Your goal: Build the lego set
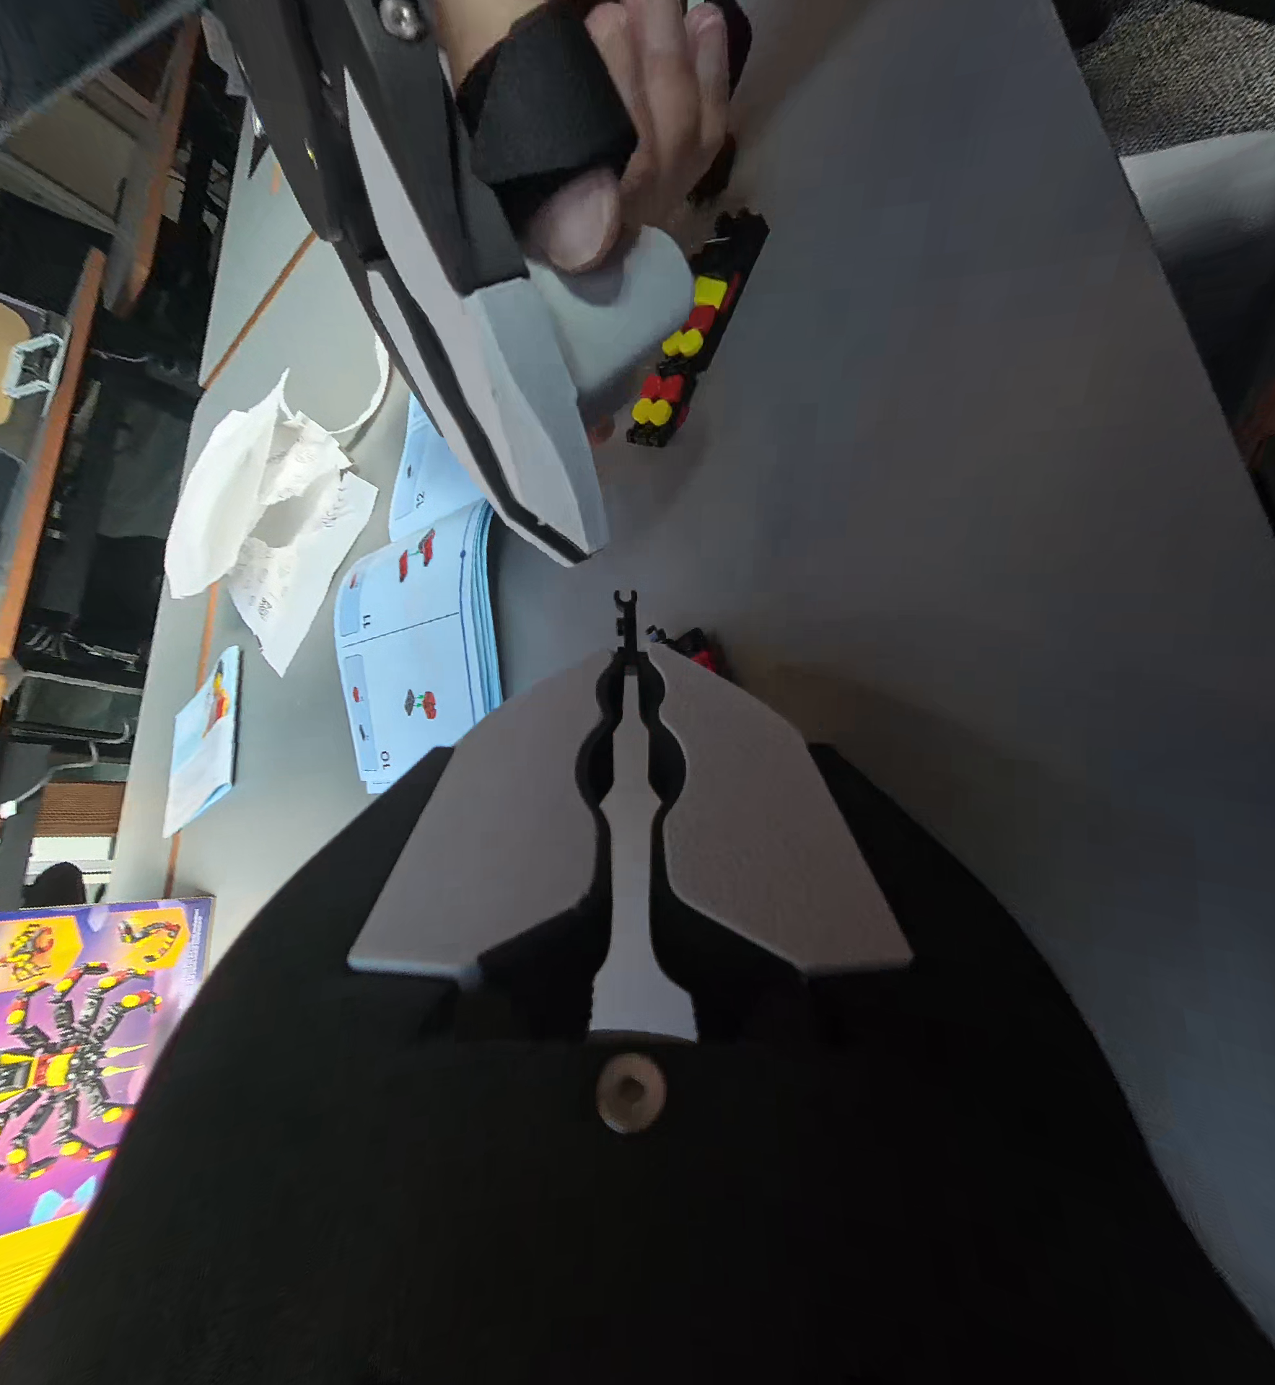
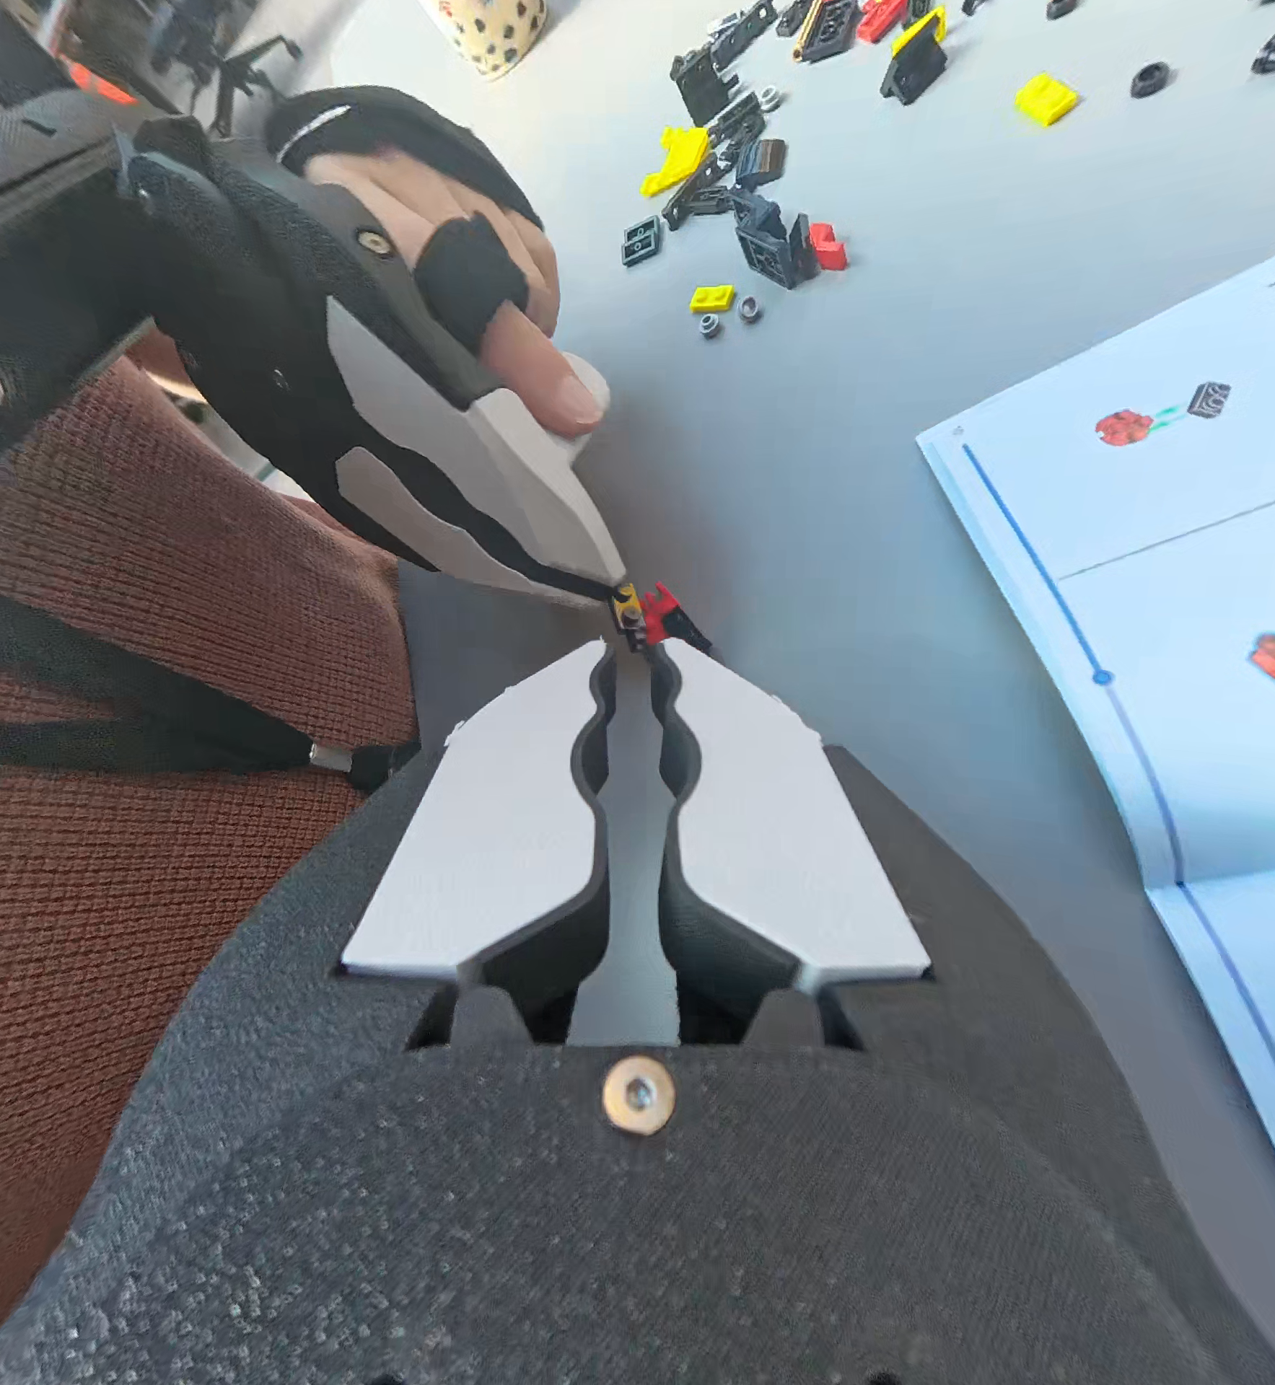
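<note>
My left gripper (image 1: 630,658) is shut on a small lego piece (image 1: 625,618), a thin black part with a clip end that sticks out past the fingertips. In the right wrist view this piece (image 2: 628,608) shows a yellow top in the left gripper's tip (image 2: 617,590). A red and black piece (image 2: 666,611) sits right beside it; I cannot tell if they are joined. My right gripper (image 2: 630,653) has its jaws almost together with nothing seen between them. Its tip (image 1: 583,553) is just beyond the clip end.
A built black, red and yellow strip (image 1: 686,337) lies farther off. An open instruction booklet (image 1: 417,652), crumpled paper (image 1: 267,487), a leaflet (image 1: 203,742) and the set's box (image 1: 57,1087) lie to the left. Several loose bricks (image 2: 754,225) are scattered on the grey table (image 2: 881,375). Both grippers' tips are close together, under 4 cm apart.
</note>
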`<state>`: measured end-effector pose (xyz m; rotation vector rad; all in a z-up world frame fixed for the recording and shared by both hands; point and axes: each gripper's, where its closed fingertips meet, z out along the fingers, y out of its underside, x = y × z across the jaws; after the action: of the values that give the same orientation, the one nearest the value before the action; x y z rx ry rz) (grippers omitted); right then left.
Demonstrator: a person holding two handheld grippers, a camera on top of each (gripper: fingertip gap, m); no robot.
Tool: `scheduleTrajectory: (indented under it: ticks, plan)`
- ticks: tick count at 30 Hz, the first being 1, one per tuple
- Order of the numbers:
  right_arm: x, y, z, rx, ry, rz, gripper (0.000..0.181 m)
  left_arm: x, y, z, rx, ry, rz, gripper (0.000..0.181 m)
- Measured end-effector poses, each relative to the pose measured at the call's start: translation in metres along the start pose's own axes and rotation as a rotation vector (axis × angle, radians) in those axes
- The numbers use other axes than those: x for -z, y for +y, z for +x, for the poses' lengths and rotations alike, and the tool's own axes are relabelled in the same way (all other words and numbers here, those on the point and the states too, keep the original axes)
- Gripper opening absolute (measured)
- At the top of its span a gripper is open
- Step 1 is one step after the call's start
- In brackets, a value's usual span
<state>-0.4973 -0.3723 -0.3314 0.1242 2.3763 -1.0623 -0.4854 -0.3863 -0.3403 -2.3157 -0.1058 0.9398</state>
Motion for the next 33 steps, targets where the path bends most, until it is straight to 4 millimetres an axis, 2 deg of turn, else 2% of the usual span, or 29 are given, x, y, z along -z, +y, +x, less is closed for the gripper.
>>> scheduleTrajectory:
  ticks: [1,5,7,21,28,33]
  plan:
    - [0.0,0.002,0.001,-0.034,-0.032,-0.003,0.008,0.002,-0.002,-0.002,-0.028,-0.024,0.011,0.003]
    - [0.001,-0.004,-0.009,-0.122,-0.193,0.044,0.008,0.005,-0.007,-0.007,-0.022,-0.037,0.043,0.003]
    - [0.002,-0.008,-0.009,-0.134,-0.219,0.07,0.005,0.006,-0.008,-0.009,-0.023,-0.04,0.045,0.003]
    - [-0.005,-0.002,-0.005,-0.148,-0.215,0.026,0.007,0.008,-0.015,-0.013,-0.045,-0.068,0.075,0.003]
    - [-0.002,-0.005,-0.01,-0.139,-0.258,0.055,0.003,0.007,-0.013,-0.014,-0.038,-0.064,0.071,0.003]
    - [-0.004,-0.001,-0.003,-0.06,-0.17,0.022,0.003,0.007,-0.006,-0.014,0.013,-0.056,0.058,0.003]
